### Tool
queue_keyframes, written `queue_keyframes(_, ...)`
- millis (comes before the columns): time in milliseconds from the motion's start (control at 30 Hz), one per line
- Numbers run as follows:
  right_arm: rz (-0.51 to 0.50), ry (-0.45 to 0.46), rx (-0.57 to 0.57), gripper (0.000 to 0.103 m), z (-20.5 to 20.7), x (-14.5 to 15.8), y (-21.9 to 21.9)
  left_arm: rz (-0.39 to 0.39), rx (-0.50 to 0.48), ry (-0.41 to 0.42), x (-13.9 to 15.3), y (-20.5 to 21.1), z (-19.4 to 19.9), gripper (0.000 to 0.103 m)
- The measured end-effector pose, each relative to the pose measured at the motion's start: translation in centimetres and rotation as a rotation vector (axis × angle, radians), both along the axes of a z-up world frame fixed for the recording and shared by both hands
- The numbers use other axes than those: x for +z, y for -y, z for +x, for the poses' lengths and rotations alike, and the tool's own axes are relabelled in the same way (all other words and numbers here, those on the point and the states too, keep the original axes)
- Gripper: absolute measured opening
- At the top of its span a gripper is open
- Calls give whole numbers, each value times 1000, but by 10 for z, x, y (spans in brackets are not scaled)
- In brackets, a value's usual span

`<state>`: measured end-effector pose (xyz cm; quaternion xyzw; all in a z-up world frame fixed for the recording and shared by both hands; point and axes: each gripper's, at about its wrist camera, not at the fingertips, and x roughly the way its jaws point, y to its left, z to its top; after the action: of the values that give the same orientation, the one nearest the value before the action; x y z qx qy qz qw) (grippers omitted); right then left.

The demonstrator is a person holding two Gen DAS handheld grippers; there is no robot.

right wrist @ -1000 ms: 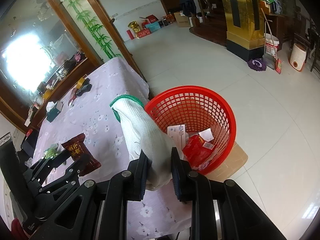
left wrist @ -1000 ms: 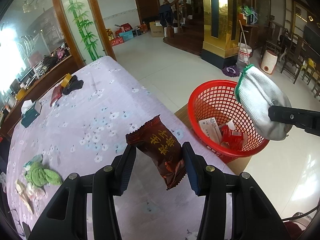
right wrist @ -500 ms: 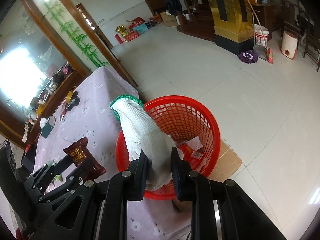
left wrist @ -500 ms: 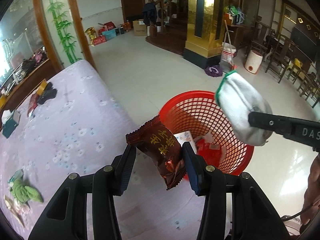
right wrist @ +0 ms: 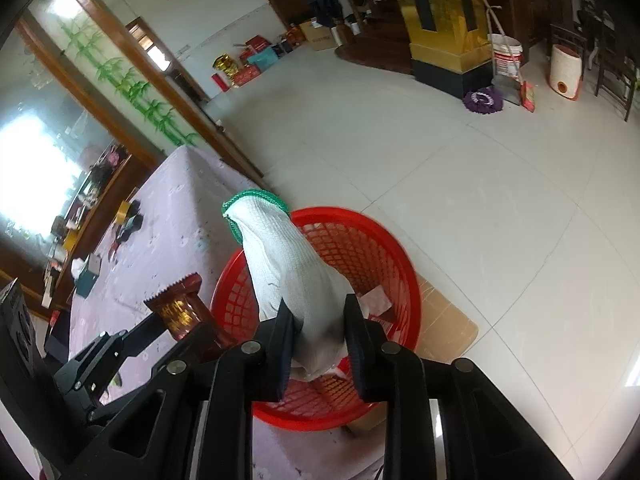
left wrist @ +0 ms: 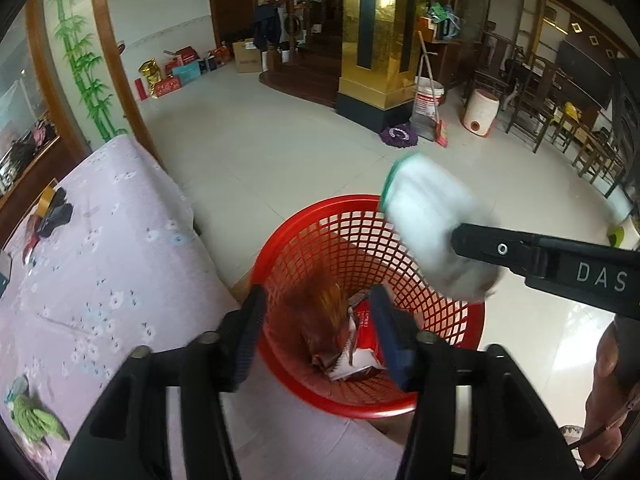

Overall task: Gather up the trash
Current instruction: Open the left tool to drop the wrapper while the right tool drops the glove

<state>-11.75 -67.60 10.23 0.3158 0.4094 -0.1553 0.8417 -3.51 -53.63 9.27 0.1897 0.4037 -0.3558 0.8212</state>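
A red mesh basket [left wrist: 320, 210] stands on the floor beside the table's edge. My left gripper [left wrist: 316, 296] hangs over it, and its jaws are opening. A brown snack wrapper [left wrist: 320, 320] is blurred between them, touching neither pad, above the red and white packets [left wrist: 364, 340] in the basket. In the right wrist view my right gripper [right wrist: 316, 312] is also over the basket [right wrist: 384, 240], its jaws opening. A white glove with a green cuff [right wrist: 280, 248] stands loosely between them, sagging below the pads. The glove [left wrist: 428, 216] looks smeared in the left wrist view.
The table with a lilac flowered cloth [left wrist: 100, 260] lies left of the basket, with a green rag [left wrist: 36, 420] and a tape roll [left wrist: 46, 200] on it. Cardboard [right wrist: 444, 320] lies under the basket. Beyond is tiled floor, with a gold pillar [left wrist: 376, 40] and a bucket [left wrist: 428, 100].
Both grippers moved from above the table edge to over the basket. Both pairs of jaws have widened; the wrapper has come loose and is dropping, and the glove is no longer squeezed.
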Motion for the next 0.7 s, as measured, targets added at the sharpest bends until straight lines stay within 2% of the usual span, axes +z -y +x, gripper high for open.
queue_keyframes(33,-4,2,-5,42,0,1,1,1,6,6,0,0,0,69)
queue_keyframes(67,-7,1,-14,42,-1,1,2,-5,10,9,1,-1,0,70)
queue_keyframes(200,0,3,-21,42,-2,2,5,-4,10,15,3,-4,-2,70)
queue_keyframes(433,-13,10,-16,42,-11,10,-3,-17,71,13,10,-33,-1,70)
queue_keyframes(700,-12,19,80,44,-10,21,-45,-29,168,30,19,-87,-2,70)
